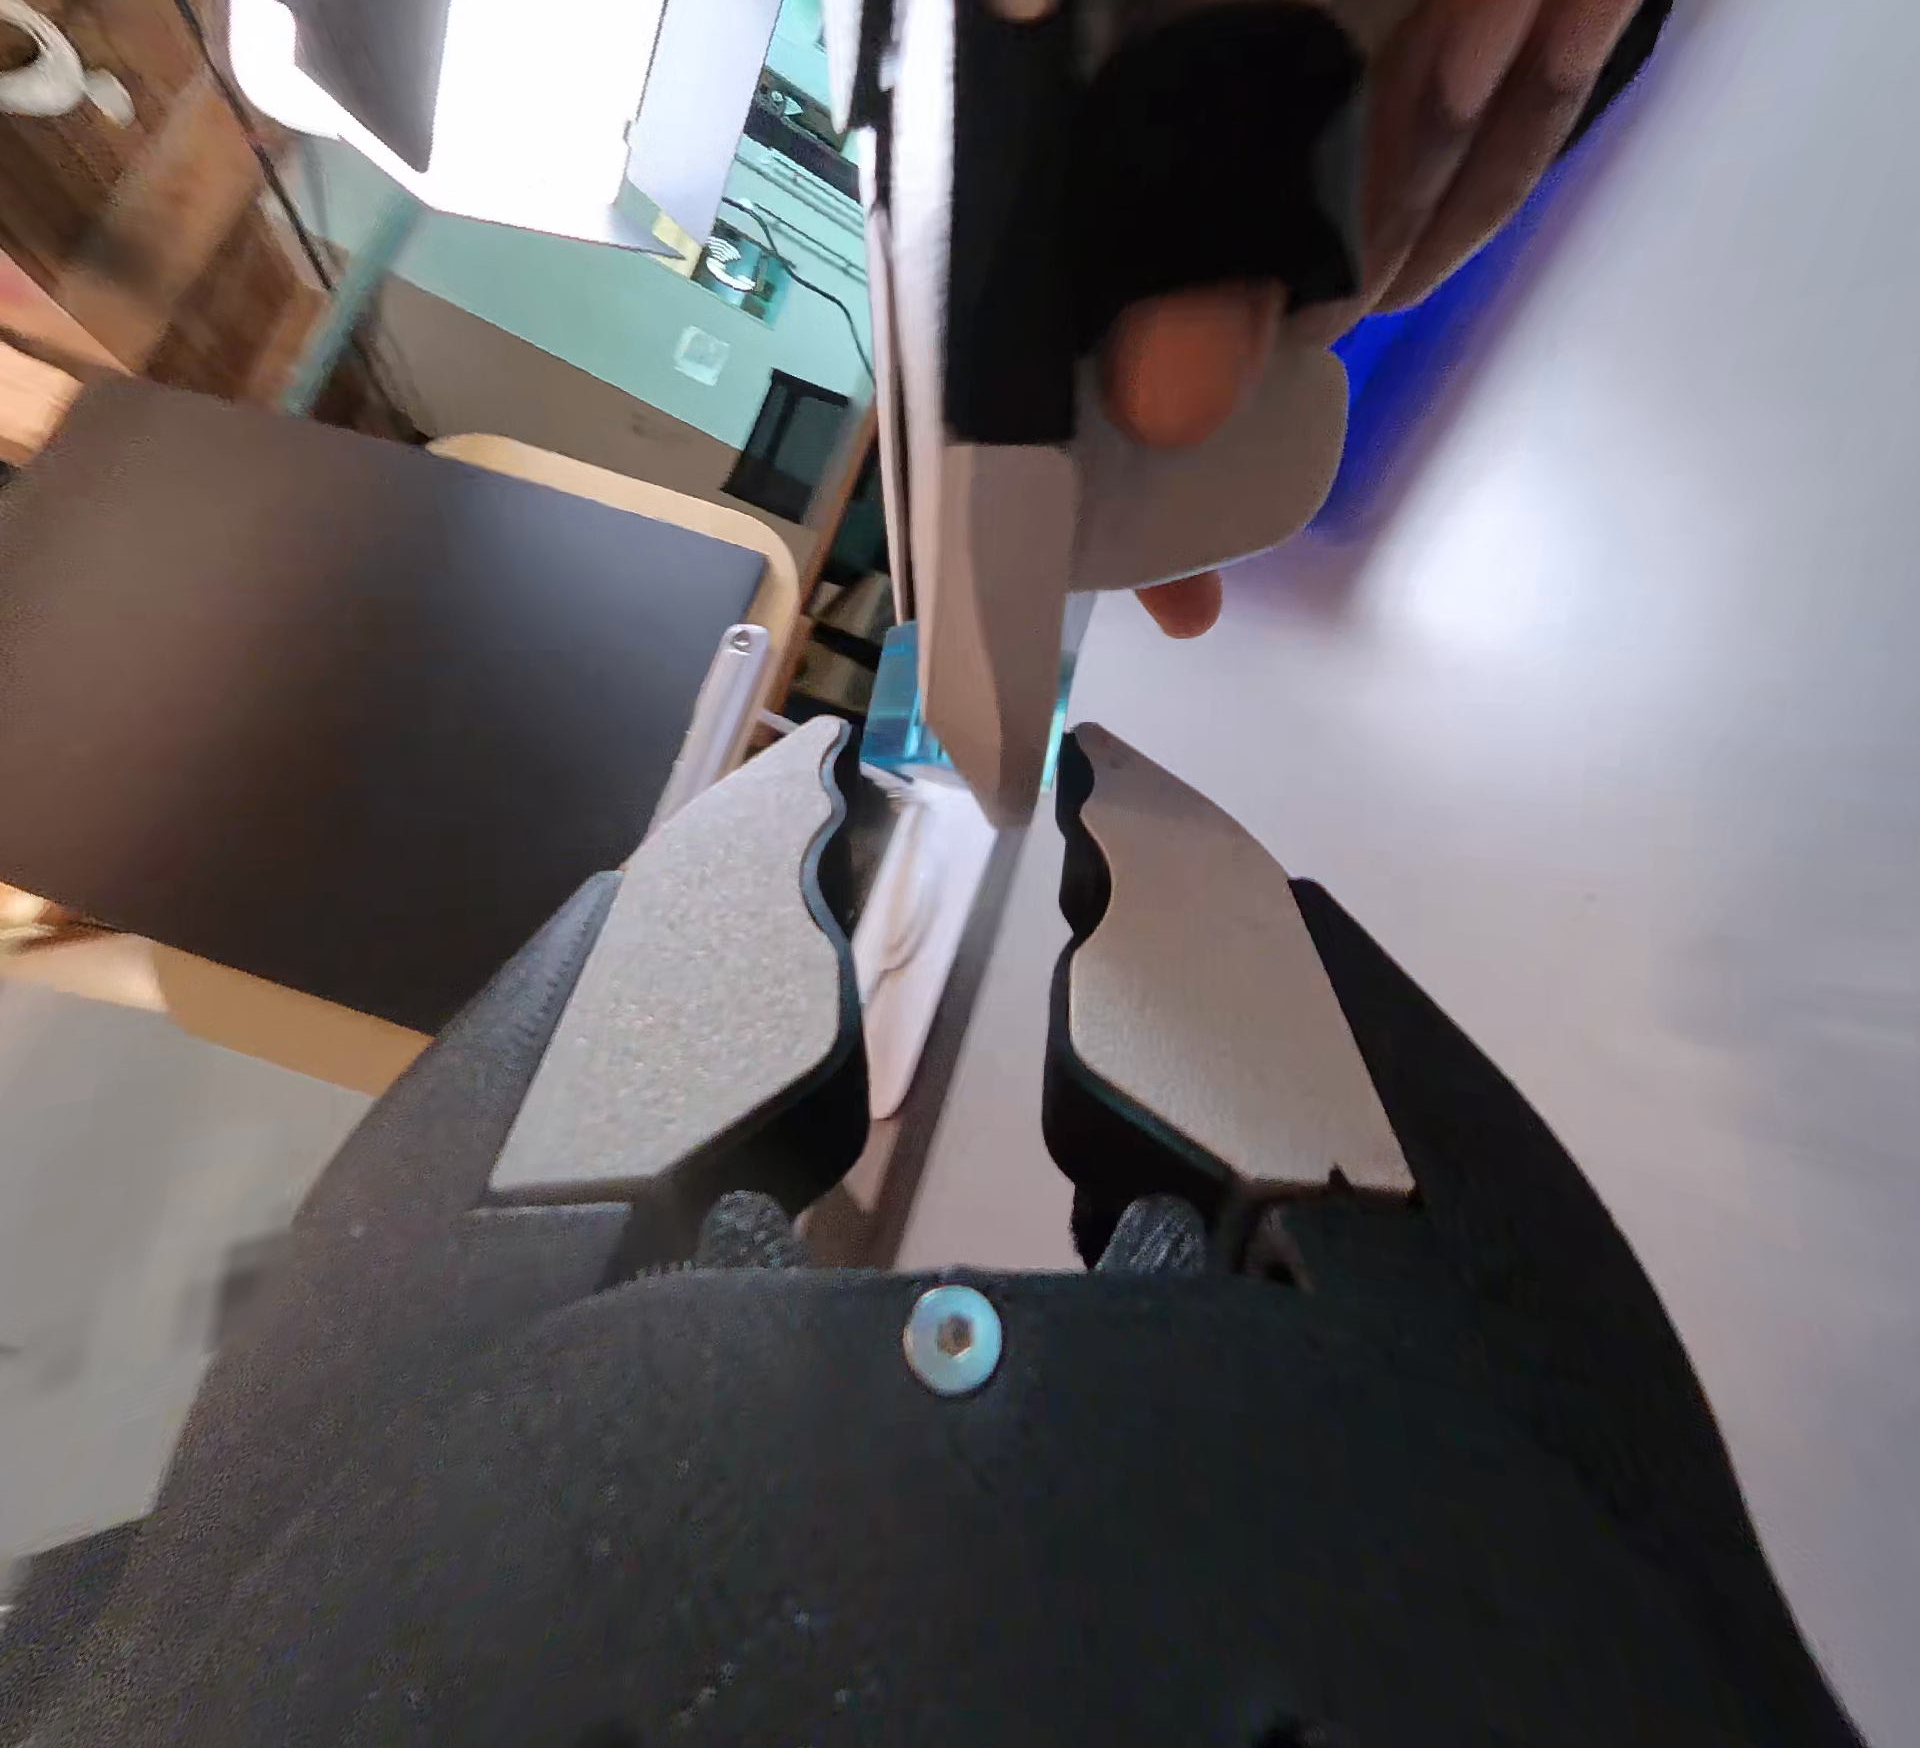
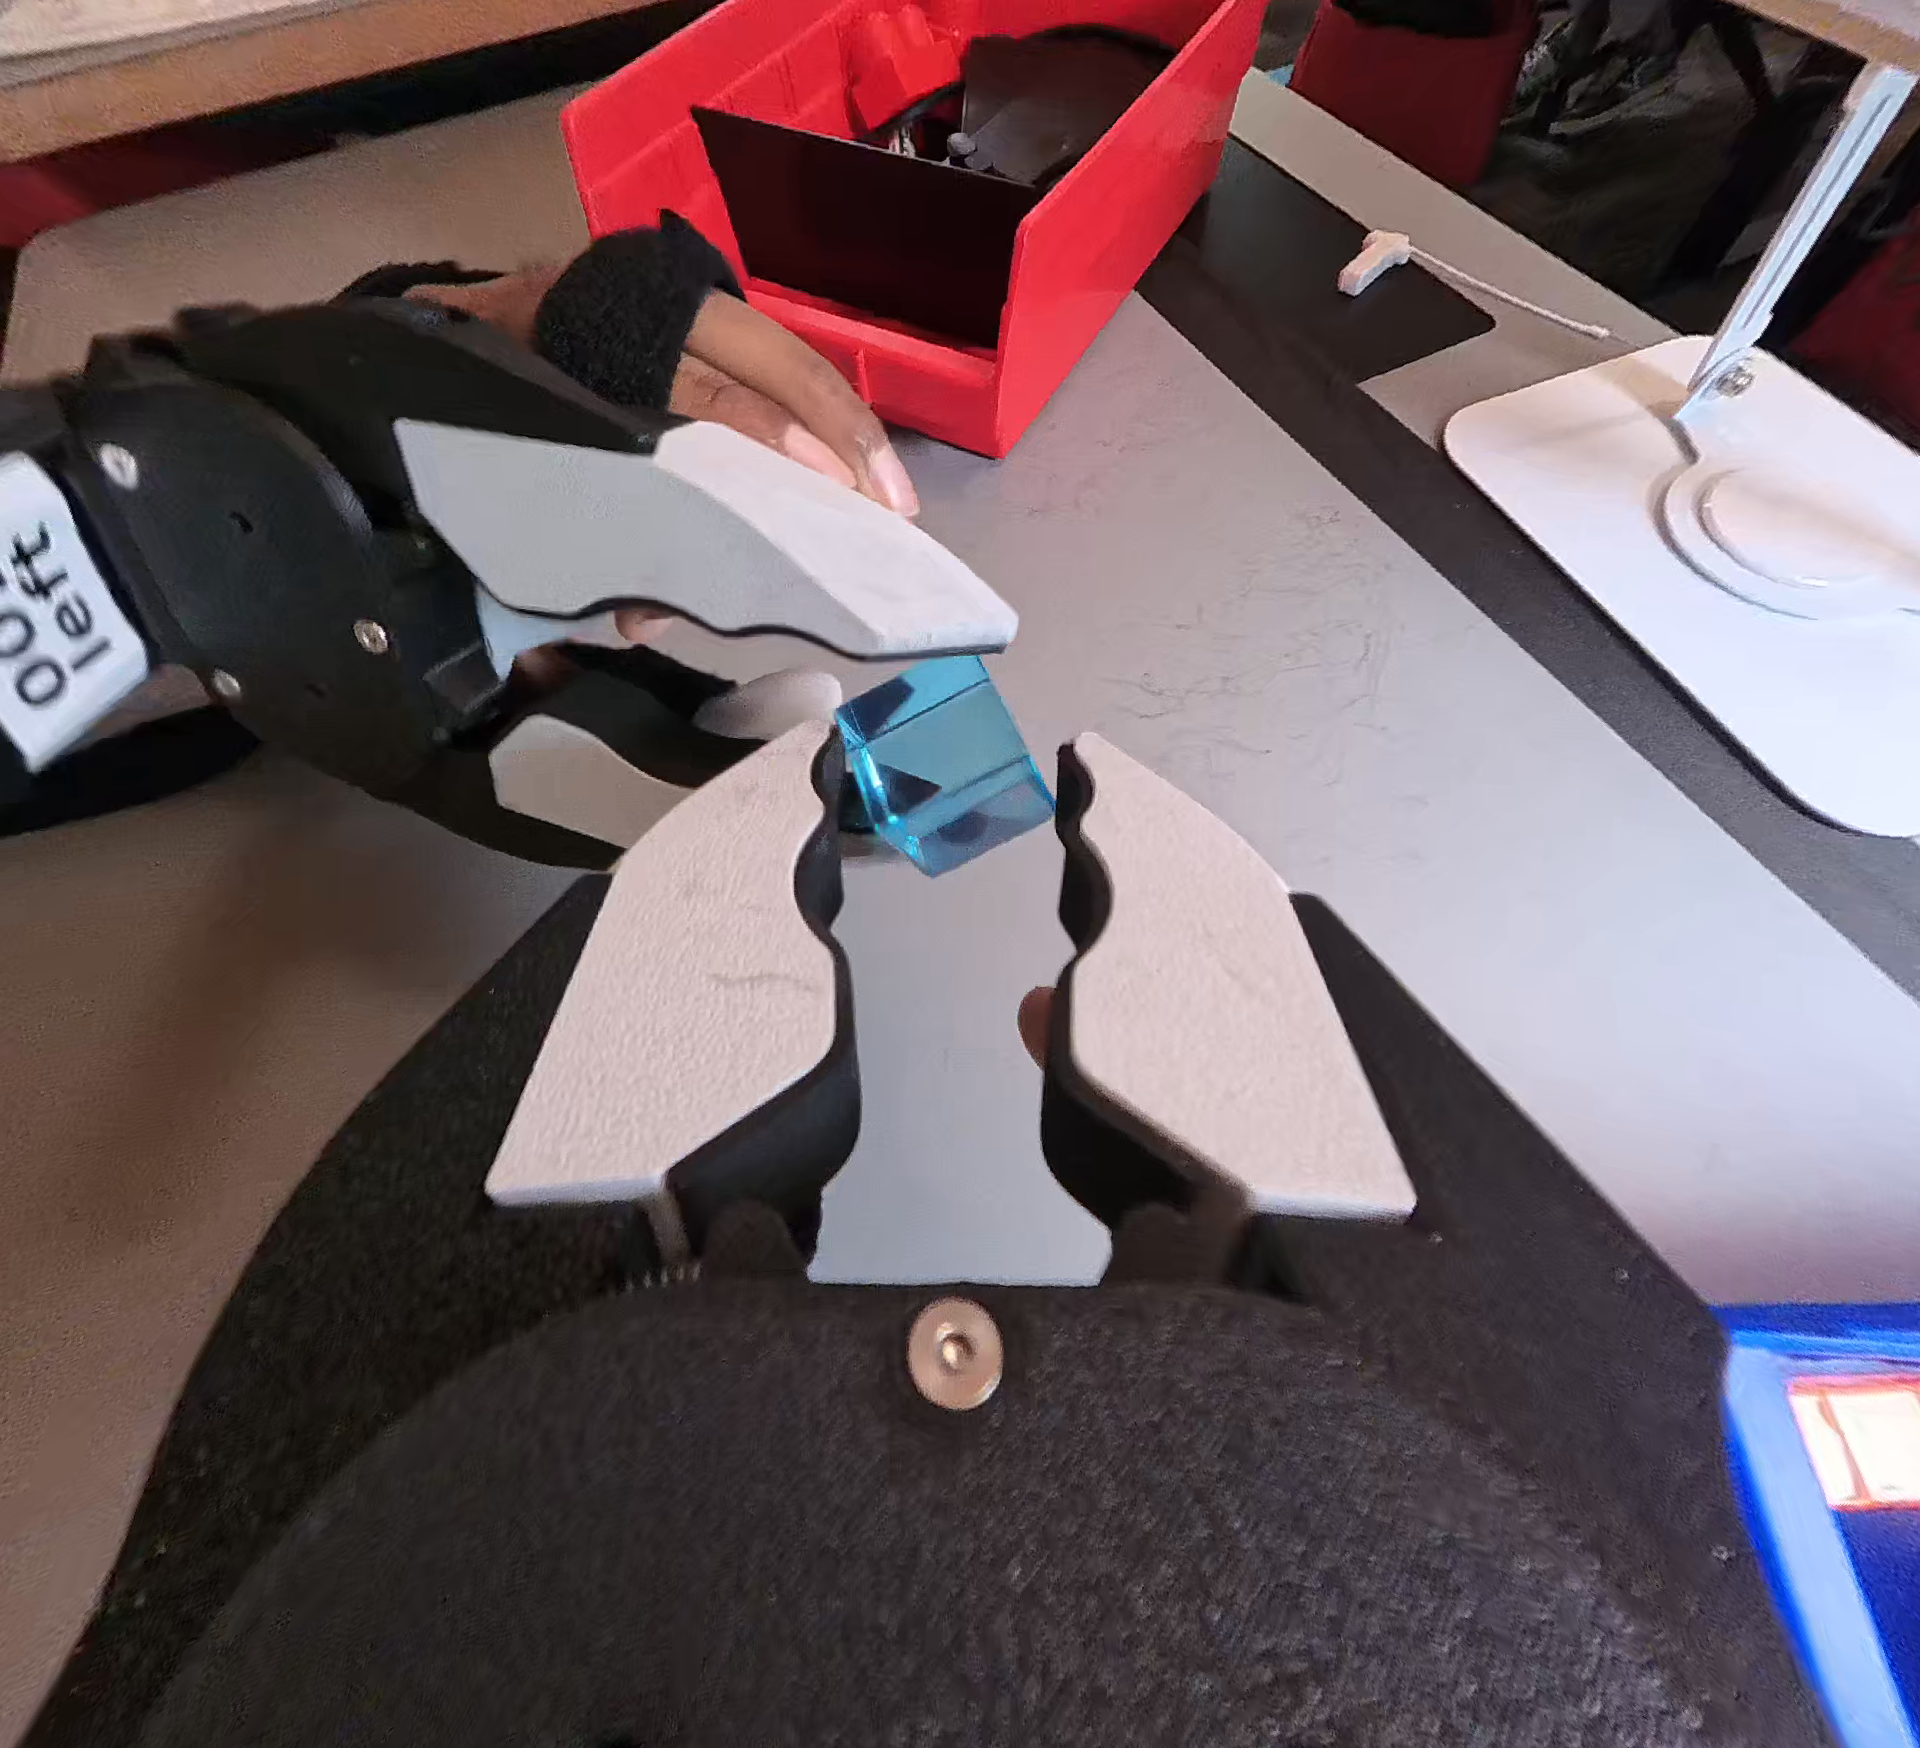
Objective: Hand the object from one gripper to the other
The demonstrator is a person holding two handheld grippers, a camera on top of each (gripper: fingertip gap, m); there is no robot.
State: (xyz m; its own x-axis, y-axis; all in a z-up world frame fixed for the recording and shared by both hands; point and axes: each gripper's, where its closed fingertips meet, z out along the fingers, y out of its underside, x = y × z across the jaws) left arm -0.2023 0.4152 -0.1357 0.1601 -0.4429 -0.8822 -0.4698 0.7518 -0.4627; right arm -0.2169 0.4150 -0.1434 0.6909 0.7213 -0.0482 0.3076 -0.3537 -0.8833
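A clear blue cube [image 2: 940,784] hangs tilted just above the grey table [image 2: 1299,659]. My right gripper [image 2: 945,753] has both fingertips against the cube's sides. My left gripper [image 2: 904,670] reaches in from the left, its upper finger [image 2: 727,545] on the cube's top and its lower finger partly hidden. In the left wrist view the cube [image 1: 899,711] sits between the tips of my left gripper [image 1: 961,748], mostly hidden behind a finger [image 1: 977,659] of the right gripper that comes down from above. Both grippers are narrowed to the cube's width.
A red bin [image 2: 1091,316] with red bricks and black parts stands behind the cube. A white stand base [image 2: 1662,576] lies at the right on a black mat. A blue box [image 2: 1818,1490] is at the lower right. A person's hand [image 2: 790,410] holds the left gripper. My left and right fingertips are right by each other.
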